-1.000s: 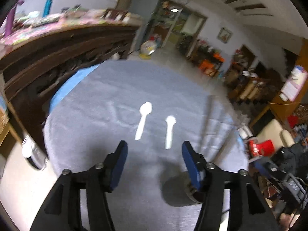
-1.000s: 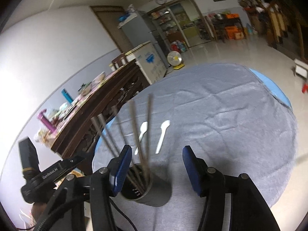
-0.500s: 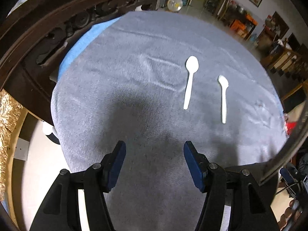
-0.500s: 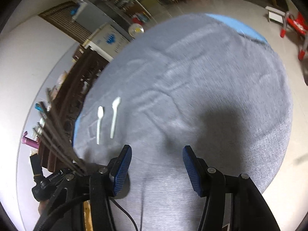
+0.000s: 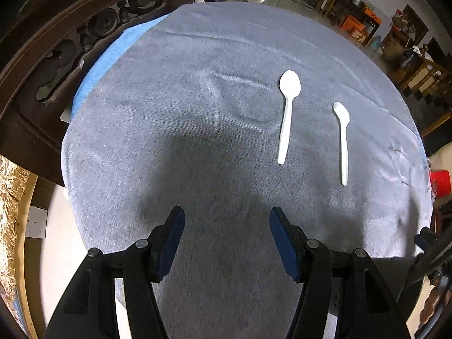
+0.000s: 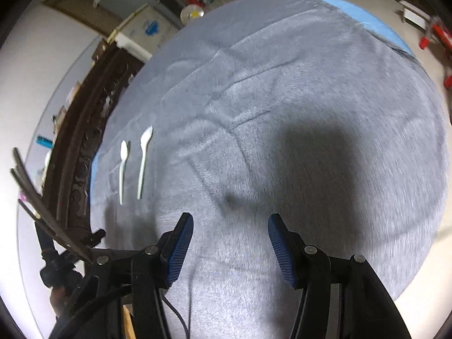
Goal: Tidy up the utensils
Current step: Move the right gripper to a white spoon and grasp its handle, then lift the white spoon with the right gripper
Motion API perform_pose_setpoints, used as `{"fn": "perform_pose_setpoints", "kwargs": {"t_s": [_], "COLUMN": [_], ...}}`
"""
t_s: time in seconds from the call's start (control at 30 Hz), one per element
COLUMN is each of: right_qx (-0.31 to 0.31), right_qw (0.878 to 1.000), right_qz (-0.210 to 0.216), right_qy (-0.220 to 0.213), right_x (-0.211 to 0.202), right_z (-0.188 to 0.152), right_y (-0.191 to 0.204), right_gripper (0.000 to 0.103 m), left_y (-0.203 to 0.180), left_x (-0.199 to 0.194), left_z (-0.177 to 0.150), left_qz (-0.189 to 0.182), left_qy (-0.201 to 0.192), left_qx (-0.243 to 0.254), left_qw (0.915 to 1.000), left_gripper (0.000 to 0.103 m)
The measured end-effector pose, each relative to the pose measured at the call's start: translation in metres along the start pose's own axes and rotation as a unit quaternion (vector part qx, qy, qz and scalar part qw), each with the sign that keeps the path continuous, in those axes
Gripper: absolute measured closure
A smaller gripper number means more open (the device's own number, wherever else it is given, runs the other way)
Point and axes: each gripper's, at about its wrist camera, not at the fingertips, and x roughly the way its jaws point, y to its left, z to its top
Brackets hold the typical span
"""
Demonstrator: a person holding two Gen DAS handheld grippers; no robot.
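Note:
Two white plastic spoons lie side by side on the grey cloth of the round table (image 5: 197,113). In the left wrist view the larger spoon (image 5: 287,113) is ahead and right of my left gripper (image 5: 226,237), and the smaller spoon (image 5: 342,141) lies further right. My left gripper is open and empty, held above the cloth. In the right wrist view both spoons, one (image 6: 123,169) beside the other (image 6: 144,161), lie far to the left of my open, empty right gripper (image 6: 230,243). Dark chopsticks (image 6: 36,206) stick up at the left edge; their holder is hidden.
A dark carved wooden sideboard (image 5: 56,42) stands close along the table's left side. A blue underlayer (image 5: 113,53) shows at the cloth's edge. A red stool (image 5: 439,183) stands past the right rim. The table (image 6: 310,113) fills the right wrist view.
Both grippers have risen and tilted down over the table. The dark utensil holder with chopsticks has slipped out of both central views; only chopstick tips remain at the edge.

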Motion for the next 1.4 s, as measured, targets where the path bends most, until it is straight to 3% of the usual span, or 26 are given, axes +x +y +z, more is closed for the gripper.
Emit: {"fn": "perform_pose_setpoints", "kwargs": {"t_s": [0.3,0.4,0.6,0.73,0.93,1.07,1.13,1.17,1.23,1.4], "right_qx": [-0.04,-0.068,-0.12,-0.15,-0.189,-0.225,-0.258,-0.283,-0.315,-0.336], "right_qw": [0.996,0.993,0.981,0.971,0.957,0.942,0.931,0.922,0.908,0.896], "right_qz": [-0.029,-0.033,0.001,-0.019,-0.045,-0.095,-0.115,-0.135,-0.152,-0.177], "right_qy": [0.068,0.088,0.155,0.187,0.217,0.231,0.231,0.225,0.229,0.23], "right_x": [0.036,0.05,0.1,0.138,0.179,0.204,0.21,0.212,0.216,0.205], "right_z": [0.058,0.084,0.125,0.141,0.148,0.143,0.137,0.132,0.125,0.127], "right_y": [0.013,0.033,0.096,0.135,0.185,0.21,0.224,0.232,0.241,0.225], "right_gripper": [0.044,0.044,0.044,0.044,0.044,0.042,0.055,0.069,0.069,0.069], "left_y": [0.002,0.004,-0.007,-0.019,-0.016,-0.017,-0.016,-0.016,-0.019,-0.033], "left_x": [0.016,0.022,0.026,0.031,0.04,0.046,0.047,0.047,0.048,0.05], "left_z": [0.011,0.019,0.056,0.078,0.088,0.093,0.096,0.098,0.103,0.123], "left_qz": [-0.001,0.003,0.008,0.013,0.012,0.016,0.019,0.021,0.021,0.014], "left_qy": [0.013,0.016,0.005,0.004,0.01,0.015,0.015,0.015,0.015,0.019], "left_qx": [-0.001,-0.001,0.014,0.033,0.03,0.026,0.026,0.027,0.029,0.05], "left_qw": [0.9999,0.9999,0.9999,0.9993,0.9994,0.9994,0.9994,0.9993,0.9993,0.9985], "left_gripper": [0.04,0.04,0.04,0.04,0.04,0.04,0.04,0.04,0.04,0.04]}}
